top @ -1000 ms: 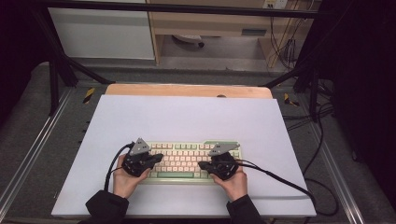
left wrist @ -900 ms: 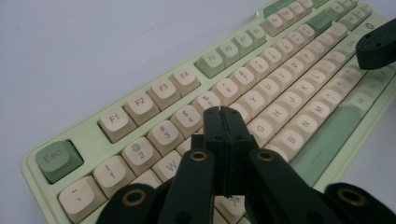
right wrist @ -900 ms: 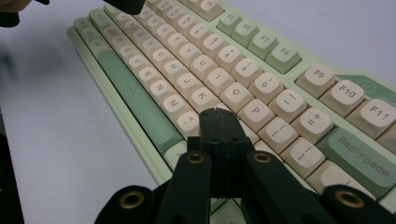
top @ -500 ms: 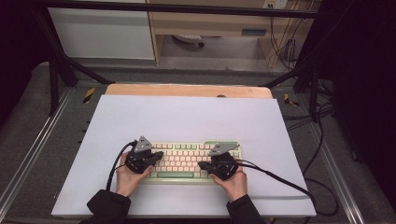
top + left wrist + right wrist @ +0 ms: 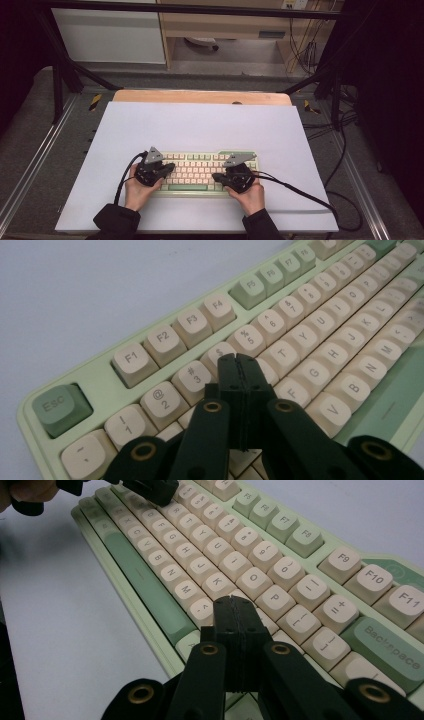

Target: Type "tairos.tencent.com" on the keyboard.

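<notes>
**Both grippers poised over the keyboard, jaws together**

Barely anything differs from a second ago: in the high view the left gripper [image 5: 165,167] sits a touch farther toward the desk's far edge than it did, and the right gripper [image 5: 220,177] has not shifted. The keyboard [image 5: 200,170] lies where it lay, square to the near edge of the desk [image 5: 200,125], a little right of centre, with bare white surface on all sides. My reading: a pause between key presses, or aiming for the next one, not a move to a new spot.

Jaws: both pairs are pressed together with nothing between them, so each gripper works as a single blunt black point. In the left gripper view the tip [image 5: 236,359] stands over the number row near the 3 and 4 keys, touching or just above; I cannot tell which. In the right gripper view the tip [image 5: 232,601] is over the keys just below P and L, contact likewise uncertain.

Materials and shapes:
- Keyboard case: pale green plastic, smooth, rounded corners, raised rim.
- Keycaps: cream, matte, tall with dished tops and rounded shoulders; Esc key [image 5: 61,407], space bar [image 5: 145,587] and Backspace key [image 5: 390,652] are darker green.
- Jaws: matte black, layered texture like printed plastic, brass-coloured pivots at the linkage.
- Desk top: flat, matte, white, with a strip of wood showing along the far edge.
</notes>
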Tool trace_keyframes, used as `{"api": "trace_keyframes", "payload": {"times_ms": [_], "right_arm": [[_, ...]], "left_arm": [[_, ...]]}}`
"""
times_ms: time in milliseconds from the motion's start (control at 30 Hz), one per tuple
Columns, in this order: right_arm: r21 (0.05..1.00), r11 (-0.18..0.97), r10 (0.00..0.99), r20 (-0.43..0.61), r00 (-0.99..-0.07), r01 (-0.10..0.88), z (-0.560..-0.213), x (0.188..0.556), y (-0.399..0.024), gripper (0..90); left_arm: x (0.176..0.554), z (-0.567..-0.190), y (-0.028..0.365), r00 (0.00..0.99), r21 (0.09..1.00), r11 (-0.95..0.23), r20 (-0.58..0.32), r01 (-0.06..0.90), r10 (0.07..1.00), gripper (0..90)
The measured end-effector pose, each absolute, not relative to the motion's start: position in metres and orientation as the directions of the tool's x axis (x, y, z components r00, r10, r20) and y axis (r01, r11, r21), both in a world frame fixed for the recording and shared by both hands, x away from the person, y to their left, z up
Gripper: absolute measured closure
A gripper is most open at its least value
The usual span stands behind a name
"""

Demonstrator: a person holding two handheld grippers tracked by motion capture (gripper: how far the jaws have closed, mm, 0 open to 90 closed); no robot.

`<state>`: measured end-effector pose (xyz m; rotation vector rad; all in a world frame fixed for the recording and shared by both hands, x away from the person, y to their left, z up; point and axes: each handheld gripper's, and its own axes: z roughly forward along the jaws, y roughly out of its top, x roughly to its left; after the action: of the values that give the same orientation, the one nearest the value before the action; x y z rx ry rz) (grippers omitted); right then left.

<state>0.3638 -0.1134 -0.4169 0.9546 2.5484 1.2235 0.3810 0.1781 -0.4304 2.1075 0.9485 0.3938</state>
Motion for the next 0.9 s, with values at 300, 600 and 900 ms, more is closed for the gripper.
{"api": "trace_keyframes", "payload": {"times_ms": [300, 600, 900], "right_arm": [[0.748, 0.461, 0.608, 0.126, -0.784, 0.478, -0.417, 0.363, -0.113, 90.0], [0.755, 0.451, 0.605, 0.133, -0.785, 0.476, -0.415, 0.362, -0.113, 90.0], [0.759, 0.451, 0.595, 0.137, -0.792, 0.47, -0.412, 0.362, -0.105, 90.0]], "left_arm": [[0.377, -0.425, 0.181, 0.68, 0.773, -0.409, -0.039, 0.485, 0.732, 90.0], [0.366, -0.42, 0.189, 0.69, 0.785, -0.399, -0.049, 0.474, 0.723, 90.0], [0.36, -0.418, 0.198, 0.686, 0.794, -0.373, -0.074, 0.48, 0.724, 90.0]]}}
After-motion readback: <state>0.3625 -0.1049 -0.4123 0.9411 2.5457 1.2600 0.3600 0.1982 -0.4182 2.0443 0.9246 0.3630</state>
